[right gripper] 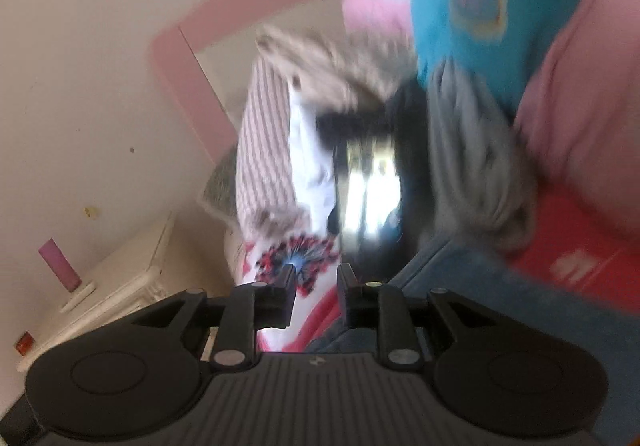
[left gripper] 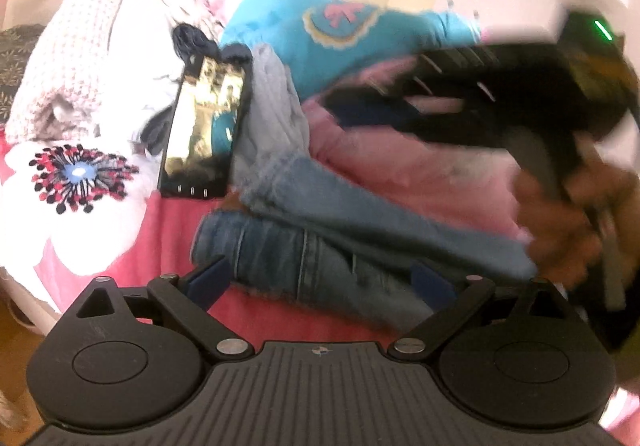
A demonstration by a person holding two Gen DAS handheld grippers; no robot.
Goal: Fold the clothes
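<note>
Denim jeans (left gripper: 320,246) lie bunched on the pink bedspread (left gripper: 180,222) of a bed, directly ahead of the left tool (left gripper: 320,278), whose blue-padded fingers (left gripper: 210,274) stand wide apart on either side of the nearest fold without clamping it. Behind the jeans a pile of clothes rises: a pink garment (left gripper: 400,150), a grey garment (left gripper: 276,98) and a turquoise top (left gripper: 320,26) with a pink and yellow motif. A phone (left gripper: 204,126) with a lit screen leans against the pile, just beside the grey garment. Toward the far edge of the bed sits a pale waffle-knit blanket (left gripper: 76,58) next to white cloth, and a white flower print with a red and black centre (left gripper: 80,174) marks the bedspread near that edge. The right tool (left gripper: 460,94) appears in the left wrist view as a blurred black body over the pink garment, gripped by a hand (left gripper: 568,214). In the right wrist view the right tool fingers (right gripper: 280,298) sit close together with a narrow gap between them and nothing visible in that gap; the view is heavily blurred. Beyond the bed, a white side cabinet (right gripper: 120,286) carries a purple cylinder (right gripper: 58,264).
</note>
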